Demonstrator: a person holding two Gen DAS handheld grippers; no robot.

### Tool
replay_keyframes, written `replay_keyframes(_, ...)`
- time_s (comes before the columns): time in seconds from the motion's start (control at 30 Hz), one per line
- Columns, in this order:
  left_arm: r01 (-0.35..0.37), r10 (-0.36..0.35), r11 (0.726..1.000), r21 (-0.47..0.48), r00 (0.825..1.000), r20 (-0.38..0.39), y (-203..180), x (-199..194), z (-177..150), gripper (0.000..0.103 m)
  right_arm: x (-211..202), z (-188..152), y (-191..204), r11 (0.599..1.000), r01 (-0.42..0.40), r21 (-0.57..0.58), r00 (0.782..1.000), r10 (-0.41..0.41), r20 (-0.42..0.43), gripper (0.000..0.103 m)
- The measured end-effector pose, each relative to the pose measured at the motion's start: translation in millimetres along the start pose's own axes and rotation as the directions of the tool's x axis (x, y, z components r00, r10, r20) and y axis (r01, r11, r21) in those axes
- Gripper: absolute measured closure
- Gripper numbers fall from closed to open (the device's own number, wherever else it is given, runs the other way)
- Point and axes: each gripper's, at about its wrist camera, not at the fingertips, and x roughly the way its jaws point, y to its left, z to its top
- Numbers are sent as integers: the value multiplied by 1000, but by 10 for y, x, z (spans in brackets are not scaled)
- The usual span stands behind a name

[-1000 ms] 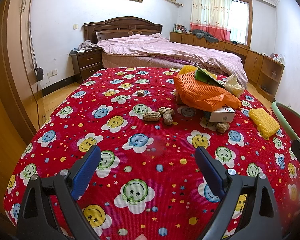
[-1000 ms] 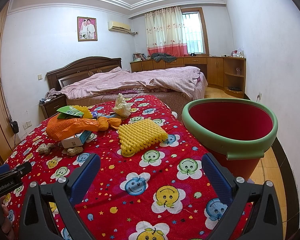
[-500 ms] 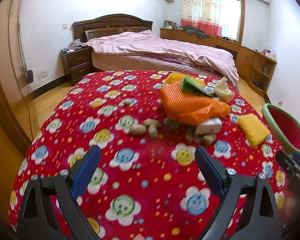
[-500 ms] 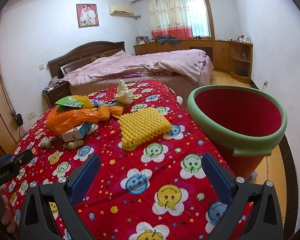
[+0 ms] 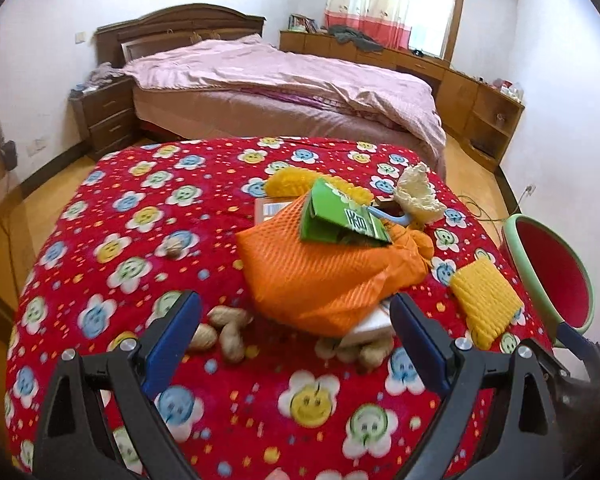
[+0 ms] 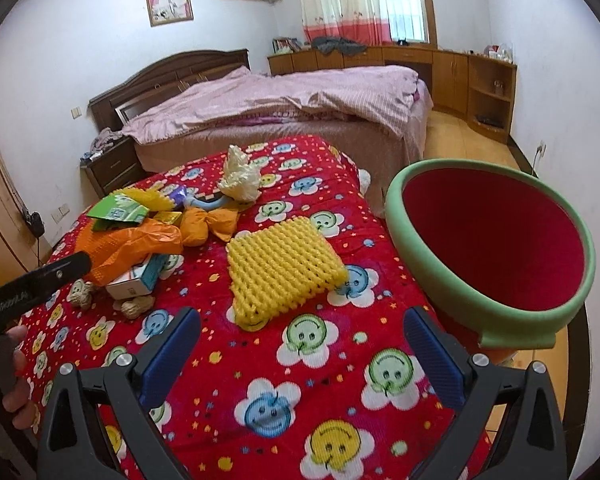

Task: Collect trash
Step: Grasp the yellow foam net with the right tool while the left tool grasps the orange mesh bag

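Observation:
Trash lies on a table covered by a red smiley-print cloth (image 5: pixel 148 216): an orange mesh bag (image 5: pixel 320 272) with a green carton (image 5: pixel 336 216) on top, peanuts (image 5: pixel 228 332) in front of it, a yellow foam net (image 6: pixel 284 264), a crumpled cream wrapper (image 6: pixel 238 178) and a small white box (image 6: pixel 134 282). A red bin with a green rim (image 6: pixel 496 248) stands at the table's right edge. My left gripper (image 5: pixel 296 336) is open, just short of the peanuts and bag. My right gripper (image 6: pixel 300 344) is open and empty, just short of the yellow net.
A lone nut (image 5: pixel 175 249) lies left of the bag. A bed with a pink cover (image 5: pixel 284 80) stands beyond the table, with a nightstand (image 5: pixel 104 120) at left and wooden cabinets (image 5: pixel 480 108) along the right wall.
Both grippers have moved forward and tilted down toward the trash; the bag, peanuts and yellow net appear closer. Both jaws stayed open.

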Motion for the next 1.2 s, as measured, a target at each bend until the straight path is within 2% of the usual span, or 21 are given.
replay_keyframes(0.27, 70, -72, 997, -30, 996, -61, 74, 338, 76, 17, 312, 139, 10, 1000, 24, 3, 998, -24, -63, 0)
replay_keyframes(0.53, 185, -193, 979, -84, 976, -97, 192, 495, 70, 46, 642, 225, 98, 1000, 21, -1, 991, -21, -132, 2)
replay_keyframes(0.63, 221, -229, 972, -82, 969, -97, 185, 487, 68, 58, 695, 230, 126, 999, 34, -1, 988, -34, -149, 10)
replay_keyframes(0.8, 254, -262, 963, -87, 960, -95, 156, 447, 49, 80, 670, 242, 135, 1000, 25, -8, 990, -26, -136, 35)
replay_keyframes(0.83, 253, -261, 964, -85, 961, -94, 151, 431, 47, 85, 666, 249, 137, 1000, 29, -8, 990, -30, -134, 43)
replay_keyframes(0.87, 253, -261, 964, -82, 961, -92, 142, 403, 38, 87, 655, 249, 136, 1000, 29, -7, 991, -29, -132, 53)
replay_keyframes(0.93, 255, -261, 964, -78, 962, -85, 130, 321, 16, 89, 629, 236, 125, 1000, 8, -1, 991, -8, -132, 67)
replay_keyframes(0.97, 254, -259, 964, -75, 962, -80, 121, 274, 6, 89, 618, 230, 118, 1000, 3, -1, 991, -3, -130, 79)
replay_keyframes(1.03, 251, -255, 966, -69, 965, -66, 109, 185, -7, 89, 592, 212, 89, 1000, -6, 12, 992, 8, -128, 90)
replay_keyframes(1.2, 248, -250, 967, -66, 968, -35, 89, -59, -24, 89, 419, 161, 52, 999, -40, 31, 994, 43, -103, 91)
